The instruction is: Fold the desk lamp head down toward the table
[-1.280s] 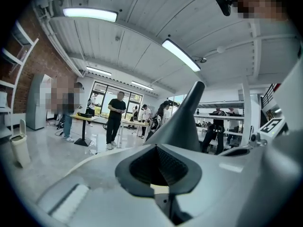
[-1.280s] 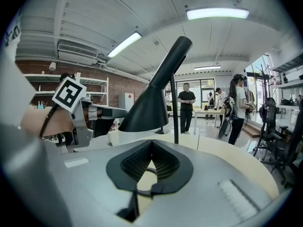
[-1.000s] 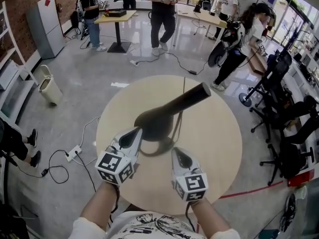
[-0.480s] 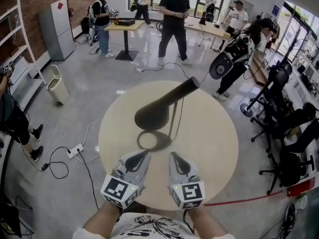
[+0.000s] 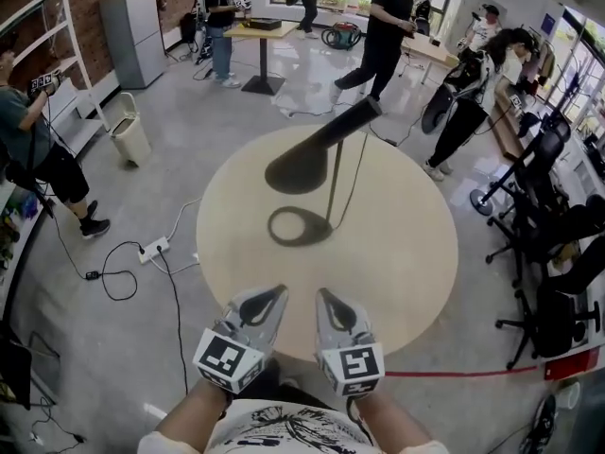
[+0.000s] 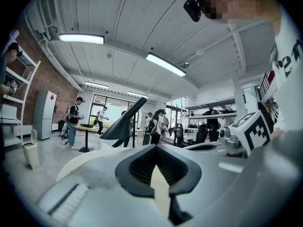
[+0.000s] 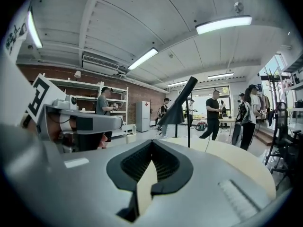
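Both the left gripper [image 5: 274, 293] and right gripper [image 5: 324, 296] are hovering over the counter's [image 5: 406, 263] near edge, fingers pressed together, empty; the lamp [image 5: 317, 151] is standing well ahead between them, head slanting far-right

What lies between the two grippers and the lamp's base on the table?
Nothing: in the head view, only bare table separates the left gripper and the right gripper from the lamp base.
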`<action>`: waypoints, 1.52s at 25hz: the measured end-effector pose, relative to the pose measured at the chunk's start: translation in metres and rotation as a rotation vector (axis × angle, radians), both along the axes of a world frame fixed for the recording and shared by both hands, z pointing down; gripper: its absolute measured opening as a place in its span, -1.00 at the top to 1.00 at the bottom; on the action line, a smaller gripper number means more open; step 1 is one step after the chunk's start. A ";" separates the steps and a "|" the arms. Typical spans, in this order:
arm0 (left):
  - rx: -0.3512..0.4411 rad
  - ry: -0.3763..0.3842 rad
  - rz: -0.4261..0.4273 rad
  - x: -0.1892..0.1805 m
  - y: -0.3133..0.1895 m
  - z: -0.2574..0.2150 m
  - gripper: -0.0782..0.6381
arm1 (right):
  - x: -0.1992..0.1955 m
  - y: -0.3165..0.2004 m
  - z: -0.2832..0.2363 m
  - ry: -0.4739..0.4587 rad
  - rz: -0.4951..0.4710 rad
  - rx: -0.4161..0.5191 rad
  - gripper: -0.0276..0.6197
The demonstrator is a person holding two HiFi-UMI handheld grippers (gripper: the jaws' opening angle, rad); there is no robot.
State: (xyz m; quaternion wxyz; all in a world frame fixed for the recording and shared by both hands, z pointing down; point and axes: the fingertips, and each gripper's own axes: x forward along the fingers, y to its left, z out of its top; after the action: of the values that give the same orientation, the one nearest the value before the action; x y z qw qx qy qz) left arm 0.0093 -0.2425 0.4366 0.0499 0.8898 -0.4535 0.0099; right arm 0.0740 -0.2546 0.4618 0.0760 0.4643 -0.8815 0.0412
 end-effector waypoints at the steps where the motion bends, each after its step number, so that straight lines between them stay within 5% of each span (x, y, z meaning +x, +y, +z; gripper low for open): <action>1: -0.012 0.008 -0.004 0.001 0.007 0.003 0.77 | 0.000 0.006 0.004 0.001 -0.007 -0.006 0.89; 13: -0.079 0.041 0.013 -0.006 0.077 0.014 0.77 | -0.014 0.076 0.003 0.017 -0.030 0.000 0.89; 23: -0.094 0.028 0.012 -0.039 0.199 0.024 0.77 | -0.036 0.191 0.000 0.054 -0.012 0.028 0.89; 38: -0.104 0.079 -0.011 -0.065 0.321 0.026 0.77 | -0.032 0.321 0.003 0.063 0.101 0.042 0.89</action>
State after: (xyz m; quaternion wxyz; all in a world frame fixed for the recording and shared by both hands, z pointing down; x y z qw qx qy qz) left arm -0.0558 0.0784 0.4628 0.1139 0.8833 -0.4548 -0.0019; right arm 0.0415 0.0667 0.4652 0.0916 0.5109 -0.8547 0.0117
